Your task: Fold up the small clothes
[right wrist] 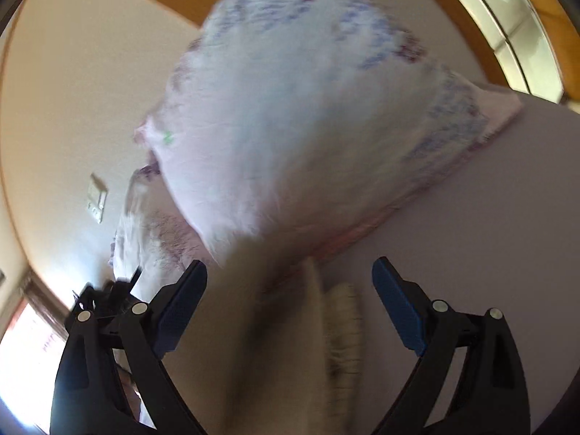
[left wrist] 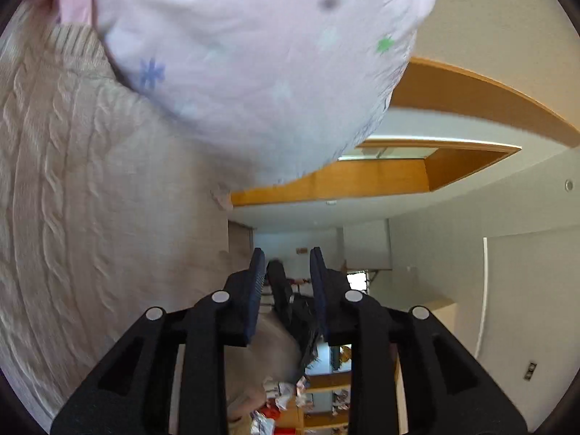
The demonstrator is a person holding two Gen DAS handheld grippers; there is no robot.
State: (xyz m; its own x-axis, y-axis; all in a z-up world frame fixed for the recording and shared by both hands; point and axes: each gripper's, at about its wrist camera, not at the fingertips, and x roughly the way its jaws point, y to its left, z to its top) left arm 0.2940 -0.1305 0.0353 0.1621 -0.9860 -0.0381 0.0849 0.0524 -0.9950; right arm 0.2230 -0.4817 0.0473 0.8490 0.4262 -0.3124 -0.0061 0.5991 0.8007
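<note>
Above the cable-knit blanket [left wrist: 83,181] the pale printed garment [left wrist: 253,72] hangs loose and blurred, apparently airborne and liable to land crumpled. Below it the right gripper [right wrist: 290,272] gapes wide, empty; the left gripper [left wrist: 286,261] stands narrowly parted, gripping nothing.

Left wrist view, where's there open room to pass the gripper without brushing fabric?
To the right and ahead, toward the white wall under the wood trim. The left is crowded by the beige cable-knit sweater, and overhead hangs the pale printed garment. The left gripper holds nothing.
</note>
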